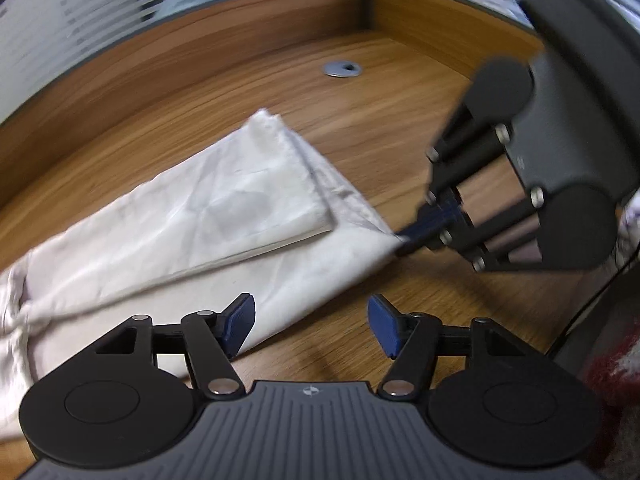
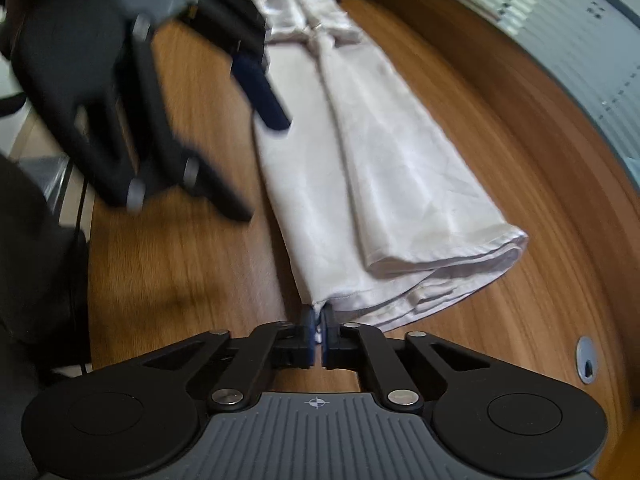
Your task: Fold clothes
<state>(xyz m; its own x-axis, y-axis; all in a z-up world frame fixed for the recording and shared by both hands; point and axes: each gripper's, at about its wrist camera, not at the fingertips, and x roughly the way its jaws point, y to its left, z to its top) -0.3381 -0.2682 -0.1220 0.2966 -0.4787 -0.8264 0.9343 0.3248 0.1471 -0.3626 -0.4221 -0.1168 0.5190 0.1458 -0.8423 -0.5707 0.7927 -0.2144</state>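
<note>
White trousers (image 1: 192,232) lie folded lengthwise on the wooden desk (image 1: 400,120), legs stacked. In the right wrist view the trousers (image 2: 384,184) stretch away toward the waistband at the far end. My right gripper (image 2: 318,328) is shut on the near hem corner of the lower leg; in the left wrist view it (image 1: 408,240) pinches that corner at the right. My left gripper (image 1: 312,324) is open and empty, hovering just above the trousers' near edge; in the right wrist view it (image 2: 260,92) is blurred above the cloth's left edge.
A round cable grommet (image 1: 342,69) sits in the desk behind the trousers and shows in the right wrist view (image 2: 586,360). Wooden partition walls (image 1: 224,40) with frosted striped glass enclose the desk's far sides. A dark chair or bag (image 2: 36,280) stands off the desk's left edge.
</note>
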